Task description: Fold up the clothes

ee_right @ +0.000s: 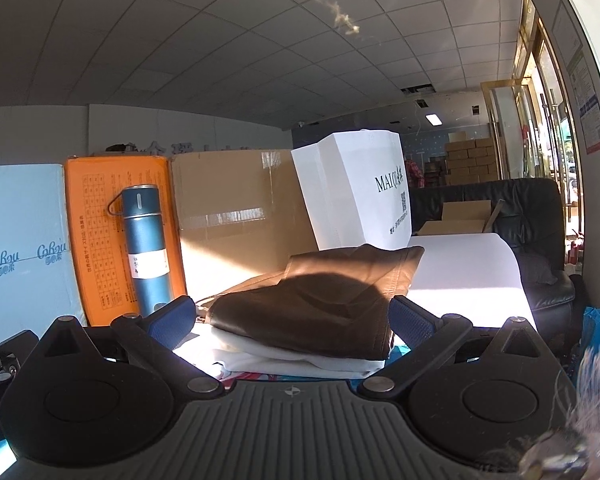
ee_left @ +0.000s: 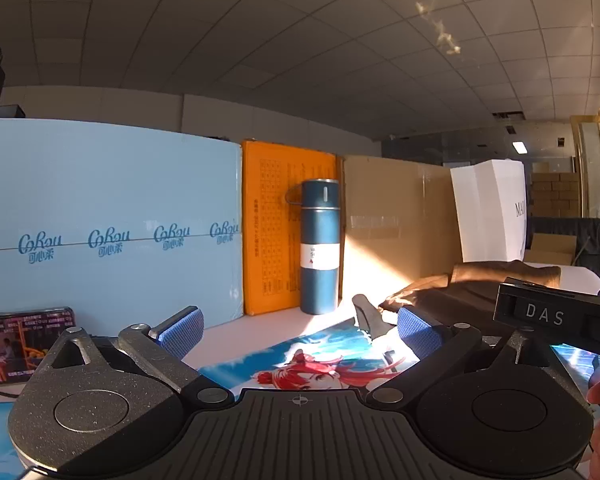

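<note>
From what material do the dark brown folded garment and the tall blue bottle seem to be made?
The dark brown folded garment looks like soft leather or faux leather: smooth, faint sheen, stitched seams. Fabric remains possible. The tall blue bottle looks like matte-coated metal, with a thin shiny band below the cap.

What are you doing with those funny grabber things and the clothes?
A person holds a grabber in each hand to fold clothes. Right now both are open and holding nothing. The right gripper points at a folded brown garment stacked on folded white clothes. The left gripper hovers over a cartoon mat on the table. A blue bottle stands behind, against the boxes.
</note>
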Demonstrator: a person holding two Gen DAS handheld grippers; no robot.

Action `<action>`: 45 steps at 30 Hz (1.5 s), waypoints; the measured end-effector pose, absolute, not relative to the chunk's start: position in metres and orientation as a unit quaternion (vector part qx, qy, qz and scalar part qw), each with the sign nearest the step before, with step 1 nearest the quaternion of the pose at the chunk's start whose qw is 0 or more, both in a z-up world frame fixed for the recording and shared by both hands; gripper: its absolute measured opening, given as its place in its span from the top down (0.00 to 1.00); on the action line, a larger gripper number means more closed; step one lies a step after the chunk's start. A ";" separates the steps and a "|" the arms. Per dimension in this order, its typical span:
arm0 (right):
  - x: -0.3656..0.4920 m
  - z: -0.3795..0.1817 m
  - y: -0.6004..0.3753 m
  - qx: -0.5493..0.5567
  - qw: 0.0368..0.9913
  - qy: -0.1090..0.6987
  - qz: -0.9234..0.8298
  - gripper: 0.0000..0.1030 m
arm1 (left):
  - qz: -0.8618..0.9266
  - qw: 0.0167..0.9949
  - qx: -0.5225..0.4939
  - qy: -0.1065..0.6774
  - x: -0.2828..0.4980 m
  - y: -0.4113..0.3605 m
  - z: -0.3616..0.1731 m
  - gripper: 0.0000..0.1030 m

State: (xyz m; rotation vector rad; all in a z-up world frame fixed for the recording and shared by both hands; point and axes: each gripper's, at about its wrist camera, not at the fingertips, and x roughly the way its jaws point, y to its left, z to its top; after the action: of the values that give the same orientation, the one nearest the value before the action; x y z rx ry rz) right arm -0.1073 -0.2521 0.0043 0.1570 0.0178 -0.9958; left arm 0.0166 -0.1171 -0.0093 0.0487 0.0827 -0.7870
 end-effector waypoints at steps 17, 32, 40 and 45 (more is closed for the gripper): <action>-0.106 0.004 -0.254 0.080 0.878 0.016 -0.472 0.00 | -0.382 0.923 0.023 0.045 0.017 -0.117 -0.009 0.00; -0.106 0.004 -0.254 0.082 0.880 0.017 -0.468 0.00 | -0.383 0.922 0.022 0.047 0.019 -0.117 -0.010 0.00; -0.106 0.004 -0.254 0.083 0.880 0.017 -0.468 0.00 | -0.383 0.922 0.022 0.048 0.019 -0.117 -0.009 0.00; -0.107 0.004 -0.254 0.083 0.880 0.016 -0.468 0.00 | -0.383 0.922 0.022 0.048 0.019 -0.117 -0.009 0.00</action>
State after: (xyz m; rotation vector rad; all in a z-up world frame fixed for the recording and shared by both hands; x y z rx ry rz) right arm -0.1067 -0.2543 0.0037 0.1736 0.0337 -0.9758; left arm 0.0188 -0.1170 -0.0093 0.0452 0.0983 -0.7860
